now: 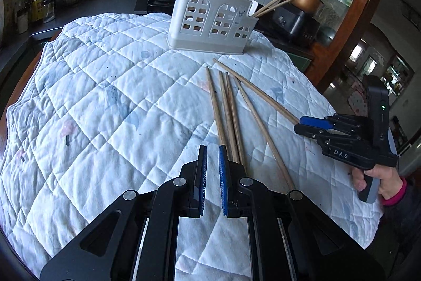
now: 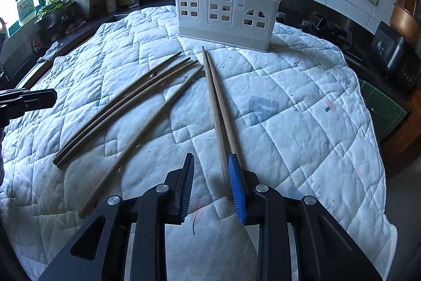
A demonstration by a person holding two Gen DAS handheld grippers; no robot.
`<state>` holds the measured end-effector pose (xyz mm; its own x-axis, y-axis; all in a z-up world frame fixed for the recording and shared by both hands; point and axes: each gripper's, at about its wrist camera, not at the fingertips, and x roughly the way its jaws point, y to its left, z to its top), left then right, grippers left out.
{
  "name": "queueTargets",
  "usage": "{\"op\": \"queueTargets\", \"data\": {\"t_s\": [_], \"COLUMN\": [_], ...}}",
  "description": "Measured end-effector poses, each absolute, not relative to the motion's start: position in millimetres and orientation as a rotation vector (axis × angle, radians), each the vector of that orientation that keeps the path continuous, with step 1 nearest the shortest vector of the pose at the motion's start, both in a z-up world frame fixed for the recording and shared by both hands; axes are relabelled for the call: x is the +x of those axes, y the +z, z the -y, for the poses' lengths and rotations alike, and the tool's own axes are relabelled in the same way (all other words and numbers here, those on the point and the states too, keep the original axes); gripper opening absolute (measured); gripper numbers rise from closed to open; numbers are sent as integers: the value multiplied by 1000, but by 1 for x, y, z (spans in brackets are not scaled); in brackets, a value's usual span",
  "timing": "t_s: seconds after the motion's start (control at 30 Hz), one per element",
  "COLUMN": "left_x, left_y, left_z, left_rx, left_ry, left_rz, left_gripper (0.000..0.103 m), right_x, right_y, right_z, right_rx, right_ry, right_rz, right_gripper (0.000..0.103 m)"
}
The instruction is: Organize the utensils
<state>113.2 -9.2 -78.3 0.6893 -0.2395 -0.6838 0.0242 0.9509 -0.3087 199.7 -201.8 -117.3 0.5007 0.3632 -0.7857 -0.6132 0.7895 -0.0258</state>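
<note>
Six loose wooden chopsticks (image 2: 126, 107) on white quilted worktop cover (image 1: 105, 96), kitchen behind.
Left hand-held gripper (image 1: 212, 162) spread, empty; right hand-held gripper (image 2: 210, 175) spread around chopstick pair (image 2: 218, 107).

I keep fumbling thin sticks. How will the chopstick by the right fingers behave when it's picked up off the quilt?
The chopstick looks like stiff, thin wood, so it should lift straight and feel light. It is slender, so it may roll or pivot between the open right gripper fingers. The soft quilt likely stops it from sliding.
</note>
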Motion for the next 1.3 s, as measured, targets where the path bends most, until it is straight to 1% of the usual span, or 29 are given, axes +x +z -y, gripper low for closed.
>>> {"op": "queueTargets", "data": {"t_s": [0.6,0.63,0.7,0.77,0.97,1.13,1.3], "left_x": [107,107,111,114,128,136,142], "left_y": [-89,-90,-94,-98,-107,-111,-110], "left_z": [33,34,35,35,32,34,42], "left_rx": [-259,-258,-266,-278,-340,-341,-307], "left_ry": [-211,-210,-206,-192,-164,-118,-50], "left_rz": [-842,-845,-860,-877,-915,-944,-959], "left_gripper": [10,10,10,10,10,12,12], "right_x": [206,206,204,202,200,200,201], "right_y": [-126,-126,-125,-125,-126,-126,-126], "right_z": [203,202,201,199,197,197,199], "right_rx": [-324,-323,-320,-332,-327,-324,-315], "right_ry": [587,591,602,612,612,610,607], "right_rz": [-885,-885,-890,-890,-887,-884,-883], "right_gripper": [21,21,12,8,8,9,9]}}
